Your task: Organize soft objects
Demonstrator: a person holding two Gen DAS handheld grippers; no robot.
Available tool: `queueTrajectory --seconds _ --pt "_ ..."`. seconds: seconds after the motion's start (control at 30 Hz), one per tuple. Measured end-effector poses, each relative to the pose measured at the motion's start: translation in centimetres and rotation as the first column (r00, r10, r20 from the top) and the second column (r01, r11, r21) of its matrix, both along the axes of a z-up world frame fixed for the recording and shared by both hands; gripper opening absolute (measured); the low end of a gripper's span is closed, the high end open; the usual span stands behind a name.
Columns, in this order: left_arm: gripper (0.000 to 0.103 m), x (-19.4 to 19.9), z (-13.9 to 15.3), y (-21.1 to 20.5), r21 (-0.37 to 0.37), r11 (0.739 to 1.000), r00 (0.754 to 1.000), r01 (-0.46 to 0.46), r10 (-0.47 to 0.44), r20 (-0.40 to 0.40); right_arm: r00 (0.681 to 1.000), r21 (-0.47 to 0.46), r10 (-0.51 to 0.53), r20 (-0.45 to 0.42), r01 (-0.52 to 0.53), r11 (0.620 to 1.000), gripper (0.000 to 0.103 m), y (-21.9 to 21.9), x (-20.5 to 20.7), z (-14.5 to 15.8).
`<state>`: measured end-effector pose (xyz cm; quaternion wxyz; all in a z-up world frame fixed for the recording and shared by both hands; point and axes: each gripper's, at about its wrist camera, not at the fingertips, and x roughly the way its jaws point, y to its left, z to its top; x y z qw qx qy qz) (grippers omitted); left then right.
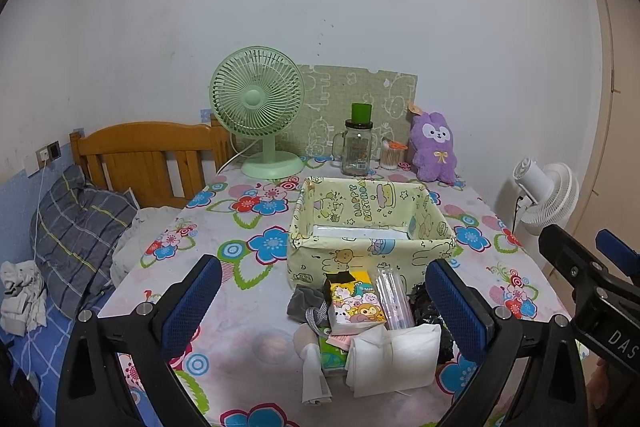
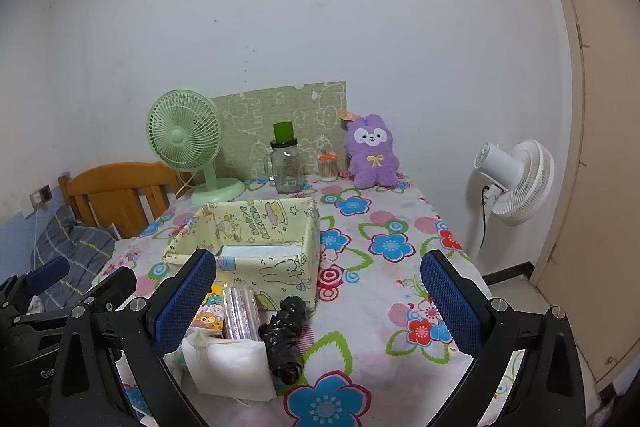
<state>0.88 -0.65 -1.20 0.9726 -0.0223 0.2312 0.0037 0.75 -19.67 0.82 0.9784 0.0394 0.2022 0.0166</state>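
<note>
A pale yellow fabric box [image 1: 372,227] [image 2: 256,247] printed with cartoons stands open on the flowered table. In front of it lies a pile: a cartoon tissue pack [image 1: 356,305] [image 2: 208,319], a clear pink packet [image 1: 394,301] [image 2: 240,311], a folded white cloth [image 1: 394,355] [image 2: 228,363], a grey cloth [image 1: 306,301] and a black crinkled bag roll [image 2: 286,335]. My left gripper [image 1: 324,307] hovers open above the pile. My right gripper [image 2: 318,305] is open too, just right of the pile, nothing between its fingers. The right gripper's body shows at the right edge of the left wrist view.
At the table's far edge stand a green desk fan [image 1: 260,111], a glass jar with a green lid [image 1: 358,143], a cotton swab jar [image 1: 391,155] and a purple plush rabbit [image 1: 434,147]. A white floor fan [image 2: 516,183] is right of the table, a bed with a plaid pillow [image 1: 80,227] left.
</note>
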Motion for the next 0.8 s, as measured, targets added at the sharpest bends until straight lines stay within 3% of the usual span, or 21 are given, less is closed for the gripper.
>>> queueTrajectory --seconds 0.8 --pt "0.102 -0.01 0.03 0.02 0.0 1.0 1.0 0.0 0.0 0.0 1.0 -0.001 0.001 0.0 -0.001 1.0 0.103 0.05 -0.13 0.06"
